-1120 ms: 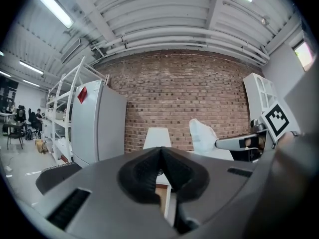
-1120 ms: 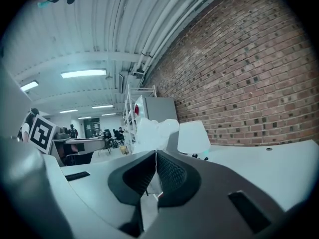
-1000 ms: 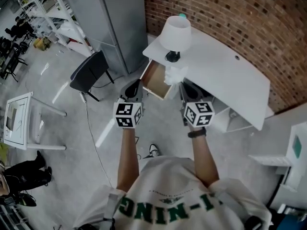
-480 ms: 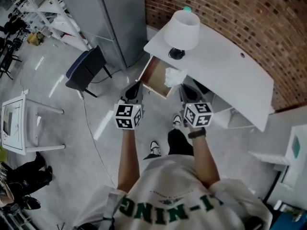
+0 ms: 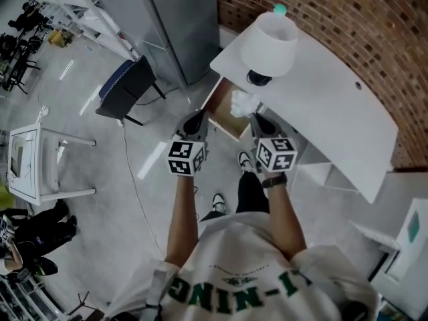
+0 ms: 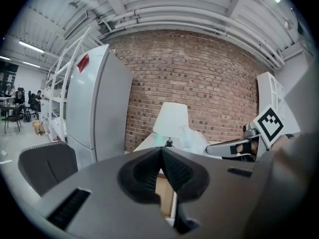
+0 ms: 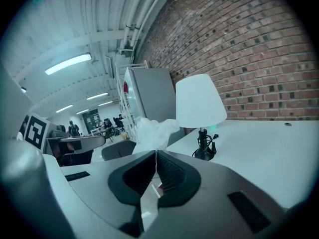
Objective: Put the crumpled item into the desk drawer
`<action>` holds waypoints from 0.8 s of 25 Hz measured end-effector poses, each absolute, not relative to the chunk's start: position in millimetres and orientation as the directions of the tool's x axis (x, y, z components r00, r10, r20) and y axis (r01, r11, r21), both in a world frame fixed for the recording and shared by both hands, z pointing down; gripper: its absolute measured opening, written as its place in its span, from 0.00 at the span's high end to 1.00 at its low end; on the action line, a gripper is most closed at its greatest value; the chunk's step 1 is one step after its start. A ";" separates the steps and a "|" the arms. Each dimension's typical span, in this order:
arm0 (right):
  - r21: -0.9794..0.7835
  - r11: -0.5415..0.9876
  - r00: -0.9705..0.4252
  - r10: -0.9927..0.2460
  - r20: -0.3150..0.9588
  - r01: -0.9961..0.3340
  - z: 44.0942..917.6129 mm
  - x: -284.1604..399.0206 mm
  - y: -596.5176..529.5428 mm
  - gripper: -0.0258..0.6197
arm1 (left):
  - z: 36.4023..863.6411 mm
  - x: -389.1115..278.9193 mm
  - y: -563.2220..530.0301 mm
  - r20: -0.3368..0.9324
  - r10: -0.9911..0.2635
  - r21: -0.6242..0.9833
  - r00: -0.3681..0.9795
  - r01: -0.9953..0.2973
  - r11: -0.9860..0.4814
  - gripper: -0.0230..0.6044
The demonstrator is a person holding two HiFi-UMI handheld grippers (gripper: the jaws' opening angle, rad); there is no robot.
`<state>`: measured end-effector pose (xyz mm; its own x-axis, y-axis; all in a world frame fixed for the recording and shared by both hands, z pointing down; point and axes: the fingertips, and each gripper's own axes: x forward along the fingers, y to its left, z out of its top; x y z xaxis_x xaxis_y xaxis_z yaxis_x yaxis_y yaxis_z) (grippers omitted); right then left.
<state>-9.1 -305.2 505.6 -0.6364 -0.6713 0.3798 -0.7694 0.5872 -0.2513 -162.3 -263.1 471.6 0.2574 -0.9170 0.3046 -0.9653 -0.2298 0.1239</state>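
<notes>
My right tongs were pinched shut on the crumpled item, held over the open desk drawer; my left tongs were closed and empty. I judged it best to lower the item well inside before releasing.

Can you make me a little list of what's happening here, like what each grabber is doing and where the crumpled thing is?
Left gripper: shut, empty
Right gripper: shut on the crumpled item
Where it is: up in the air by the open drawer, not inside yet
Desk: white, with a lamp on top
</notes>
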 end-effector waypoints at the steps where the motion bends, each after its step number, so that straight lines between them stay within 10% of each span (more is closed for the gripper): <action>1: -0.255 0.589 -0.639 -0.665 0.387 -0.767 511.0 -11.7 -308.8 0.95 | 477.6 -163.2 -267.0 0.313 -0.915 0.126 0.255 -0.966 -0.227 0.98; 20: -0.259 0.601 -0.611 -0.508 0.607 -0.756 663.1 -38.6 -362.1 0.95 | 586.0 -191.0 -315.7 0.384 -0.880 0.218 0.281 -0.953 -0.209 0.98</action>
<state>-38.6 -362.1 663.1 -0.6114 -0.5080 0.6068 -0.7563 0.6008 -0.2590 -191.0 -315.7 586.0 0.2808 -0.8798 0.3836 -0.9532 -0.2090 0.2185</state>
